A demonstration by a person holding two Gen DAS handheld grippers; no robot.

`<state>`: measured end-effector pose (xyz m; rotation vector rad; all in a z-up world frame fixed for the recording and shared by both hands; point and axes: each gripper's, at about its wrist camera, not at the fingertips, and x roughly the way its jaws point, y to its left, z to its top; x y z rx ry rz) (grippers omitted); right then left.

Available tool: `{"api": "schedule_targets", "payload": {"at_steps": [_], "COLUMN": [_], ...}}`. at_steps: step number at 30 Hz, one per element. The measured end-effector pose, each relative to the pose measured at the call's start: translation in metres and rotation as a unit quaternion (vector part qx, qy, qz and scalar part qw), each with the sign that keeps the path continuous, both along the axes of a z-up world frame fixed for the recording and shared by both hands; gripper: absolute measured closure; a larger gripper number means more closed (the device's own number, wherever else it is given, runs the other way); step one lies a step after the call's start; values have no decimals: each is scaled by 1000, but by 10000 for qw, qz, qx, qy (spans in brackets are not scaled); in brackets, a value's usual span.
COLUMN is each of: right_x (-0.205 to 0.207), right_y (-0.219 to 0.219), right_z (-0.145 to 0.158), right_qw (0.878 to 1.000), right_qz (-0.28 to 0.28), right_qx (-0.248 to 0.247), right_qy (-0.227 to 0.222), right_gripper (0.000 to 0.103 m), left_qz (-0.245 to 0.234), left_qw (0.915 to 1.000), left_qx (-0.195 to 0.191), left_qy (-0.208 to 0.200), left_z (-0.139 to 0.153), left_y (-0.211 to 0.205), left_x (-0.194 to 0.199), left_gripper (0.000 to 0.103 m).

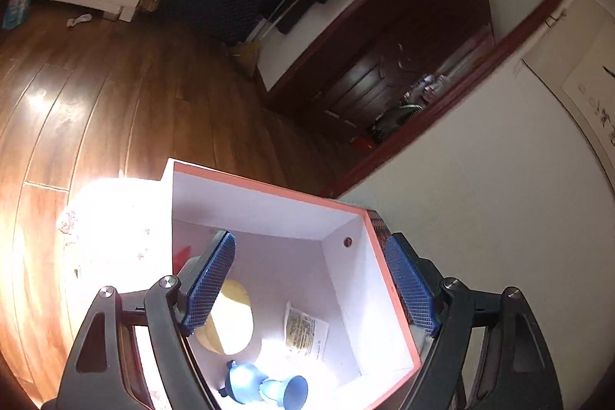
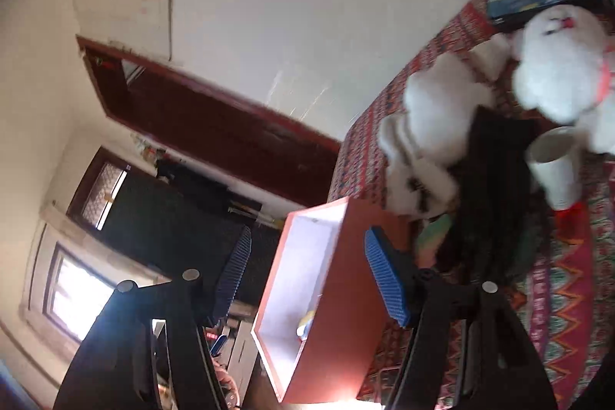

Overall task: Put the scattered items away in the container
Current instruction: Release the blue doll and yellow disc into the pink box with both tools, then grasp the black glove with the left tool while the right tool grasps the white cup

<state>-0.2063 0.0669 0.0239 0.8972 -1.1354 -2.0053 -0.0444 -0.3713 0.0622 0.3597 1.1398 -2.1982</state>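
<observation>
Both hand-held grippers wide, empty | left point(image 1: 307, 291) straddles box point(image 1: 269, 193) wall; right point(image 2: 307, 279) likewise

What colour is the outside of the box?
Orange-red; the box shows it best in the right wrist view.

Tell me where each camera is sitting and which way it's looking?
Left wrist: on the left gripper, looking down into the orange box at a blue toy, a paper packet and a round yellow thing; its blue pads show, straddling the box wall.
Right wrist: on the right gripper, facing the box's side, a white plush toy and a paper cup on the patterned cloth; its pads show.
Shared: the orange box.
</observation>
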Motion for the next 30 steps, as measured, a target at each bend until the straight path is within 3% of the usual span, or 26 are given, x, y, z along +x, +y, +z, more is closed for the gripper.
{"api": "schedule_targets", "payload": {"at_steps": [3, 5, 8, 11, 13, 15, 18, 20, 22, 25, 30], "right_x": [-5, -6, -16, -29, -39, -50, -58, -61, -65, -75, -67], "right_y": [51, 72, 83, 75, 65, 54, 42, 36, 34, 30, 41], "right_z": [-26, -42, -60, -72, -81, -88, -96, -102, -108, -114, -97], "right_qw": [9974, 9948, 9916, 9883, 9825, 9747, 9660, 9629, 9597, 9607, 9700], "right_qz": [-659, -867, -940, -860, -874, -947, -917, -803, -767, -457, -545], "right_qx": [43, 51, 336, 829, 1282, 1717, 2204, 2390, 2539, 2579, 2227], "right_qy": [-301, -536, -826, -951, -1034, -1068, -995, -963, -928, -917, -807], "right_gripper": [41, 41, 41, 41, 36, 20, 20, 20, 20, 52, 58], "left_qz": [-874, -1584, -2718, -3692, -4011, -4280, -4543, -4595, -4635, -4670, -4789], "left_qw": [9946, 9826, 9520, 9146, 8951, 8763, 8522, 8447, 8422, 8376, 8216], "left_qx": [-493, -833, -1141, -1035, -1003, -1042, -1323, -1381, -1303, -1303, -1559], "left_qy": [-276, -500, -819, -1286, -1670, -1950, -2232, -2374, -2424, -2516, -2670], "left_z": [10, 10, -6, -40, -64, -84, -99, -107, -113, -119, -129], "left_y": [45, 84, 141, 186, 210, 231, 258, 265, 265, 271, 288], "left_x": [-37, -66, -111, -155, -179, -199, -219, -222, -225, -231, -233], "left_gripper": [22, 22, 22, 22, 22, 22, 22, 22, 22, 22, 22]}}
